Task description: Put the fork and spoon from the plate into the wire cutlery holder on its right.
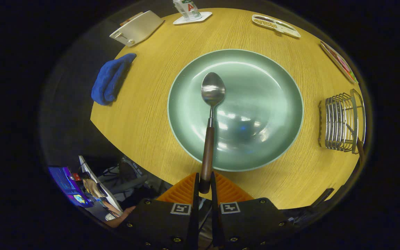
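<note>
I see the spoon (209, 121) clamped by its wooden handle between both fingers of my hand-held gripper (204, 185), its bowl over the middle of the green plate (280, 86). The wire cutlery holder (342, 121) stands right of the plate on the surface (144, 118), a blue cloth (110, 79) left of the plate

Claw (204, 184) gripping spoon (209, 118), over plate (273, 86)

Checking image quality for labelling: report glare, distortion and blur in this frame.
Gripper view: glare patches on the green plate right of the spoon, held in the shut gripper; fisheye bends the table edge and wire cutlery holder; focus sharp throughout.
</note>
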Action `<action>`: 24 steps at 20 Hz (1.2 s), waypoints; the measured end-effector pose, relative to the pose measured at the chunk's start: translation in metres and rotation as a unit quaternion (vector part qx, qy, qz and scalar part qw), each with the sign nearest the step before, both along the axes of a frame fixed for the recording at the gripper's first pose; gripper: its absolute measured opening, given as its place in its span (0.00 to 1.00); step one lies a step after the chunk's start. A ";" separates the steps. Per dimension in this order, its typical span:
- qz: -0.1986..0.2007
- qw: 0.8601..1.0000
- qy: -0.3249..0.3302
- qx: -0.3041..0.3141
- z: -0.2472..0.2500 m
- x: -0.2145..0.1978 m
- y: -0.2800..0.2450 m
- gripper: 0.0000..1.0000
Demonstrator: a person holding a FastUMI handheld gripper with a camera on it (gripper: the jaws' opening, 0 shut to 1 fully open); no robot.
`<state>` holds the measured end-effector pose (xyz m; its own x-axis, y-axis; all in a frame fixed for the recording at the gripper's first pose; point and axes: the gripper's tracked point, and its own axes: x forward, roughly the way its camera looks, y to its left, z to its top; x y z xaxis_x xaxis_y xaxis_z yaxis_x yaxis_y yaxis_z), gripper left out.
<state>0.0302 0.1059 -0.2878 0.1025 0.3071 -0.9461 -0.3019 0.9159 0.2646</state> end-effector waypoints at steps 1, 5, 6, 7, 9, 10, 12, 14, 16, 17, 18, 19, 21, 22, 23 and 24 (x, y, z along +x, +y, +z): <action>0.003 1.000 0.003 0.003 0.007 0.002 -0.003 0.05; 0.029 0.999 -0.012 0.016 0.029 -0.002 -0.013 0.05; 0.034 0.999 -0.016 0.015 0.037 -0.003 -0.019 0.05; 0.037 0.999 -0.020 0.015 0.043 -0.004 -0.024 0.05; 0.039 0.999 -0.027 0.015 0.056 -0.003 -0.037 0.05; 0.039 0.999 -0.030 0.017 0.062 -0.001 -0.041 0.05; 0.033 0.999 -0.034 0.022 0.072 0.002 -0.050 0.05; 0.029 0.998 -0.039 0.026 0.080 0.000 -0.060 0.05; 0.025 0.998 -0.043 0.027 0.089 0.001 -0.067 0.05; 0.023 0.998 -0.046 0.029 0.093 0.001 -0.072 0.05; 0.023 0.998 -0.046 0.028 0.097 0.001 -0.077 0.05; 0.022 0.998 -0.045 0.029 0.100 0.000 -0.081 0.05; 0.018 0.998 -0.047 0.032 0.107 0.001 -0.089 0.05; 0.015 0.998 -0.050 0.033 0.111 0.002 -0.093 0.05; 0.015 0.998 -0.053 0.031 0.113 0.004 -0.097 0.05; 0.013 0.998 -0.055 0.029 0.116 0.004 -0.102 0.05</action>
<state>0.0344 0.0043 -0.1723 0.1954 0.3650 -0.9103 -0.3554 0.8914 0.2812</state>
